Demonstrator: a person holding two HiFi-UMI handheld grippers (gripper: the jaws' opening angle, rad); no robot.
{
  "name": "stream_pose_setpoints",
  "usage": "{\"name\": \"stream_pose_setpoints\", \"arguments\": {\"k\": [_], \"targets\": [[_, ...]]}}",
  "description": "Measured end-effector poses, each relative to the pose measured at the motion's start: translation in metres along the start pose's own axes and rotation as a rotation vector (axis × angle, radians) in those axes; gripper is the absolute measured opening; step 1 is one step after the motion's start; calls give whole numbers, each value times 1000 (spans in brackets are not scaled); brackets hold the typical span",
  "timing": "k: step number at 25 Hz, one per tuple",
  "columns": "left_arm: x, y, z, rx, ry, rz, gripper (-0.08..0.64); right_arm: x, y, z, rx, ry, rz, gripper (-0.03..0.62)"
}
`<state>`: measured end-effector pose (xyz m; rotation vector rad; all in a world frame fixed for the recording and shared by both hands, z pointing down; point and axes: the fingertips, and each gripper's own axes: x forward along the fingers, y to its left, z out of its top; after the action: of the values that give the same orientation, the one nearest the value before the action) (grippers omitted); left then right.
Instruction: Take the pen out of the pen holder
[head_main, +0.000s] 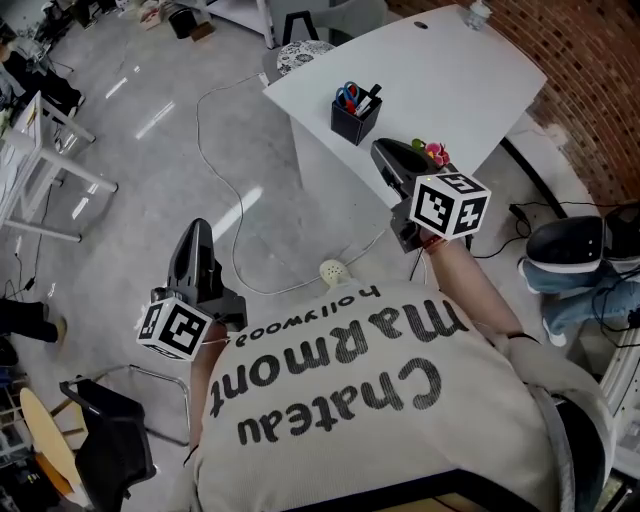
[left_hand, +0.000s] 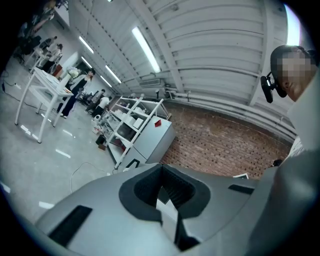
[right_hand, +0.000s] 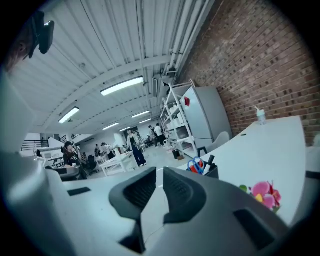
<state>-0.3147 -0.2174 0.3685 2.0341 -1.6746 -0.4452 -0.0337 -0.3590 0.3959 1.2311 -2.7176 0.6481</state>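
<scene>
A black pen holder (head_main: 352, 122) stands on the white table (head_main: 440, 70). It holds a black pen (head_main: 370, 98) and scissors with blue and red handles (head_main: 347, 95). My right gripper (head_main: 385, 150) hovers at the table's near edge, a short way in front of the holder. Its jaws stand a narrow gap apart with nothing between them. In the right gripper view the holder (right_hand: 210, 171), pen (right_hand: 210, 161) and scissors (right_hand: 196, 165) show just beyond the right gripper (right_hand: 159, 172). My left gripper (head_main: 197, 228) hangs over the floor, far left of the table, with its jaws together and nothing in them (left_hand: 161, 172).
A small pink flower (head_main: 435, 152) sits on the table beside my right gripper. At the table's far end stands a bottle (head_main: 478, 12). A white cable (head_main: 215, 150) loops over the grey floor. A black chair (head_main: 110, 440) is at the lower left, and a brick wall (head_main: 590, 60) runs along the right.
</scene>
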Motion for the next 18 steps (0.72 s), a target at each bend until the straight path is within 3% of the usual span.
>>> {"name": "stream_pose_setpoints", "arguments": {"k": [10,18], "targets": [[35,36,28,-1,-53,80,2,76,-37,10,-33,73,-6,112],[36,65,34,-12,-61,169,2,120,-73,0,-71,164,-83,123]]}}
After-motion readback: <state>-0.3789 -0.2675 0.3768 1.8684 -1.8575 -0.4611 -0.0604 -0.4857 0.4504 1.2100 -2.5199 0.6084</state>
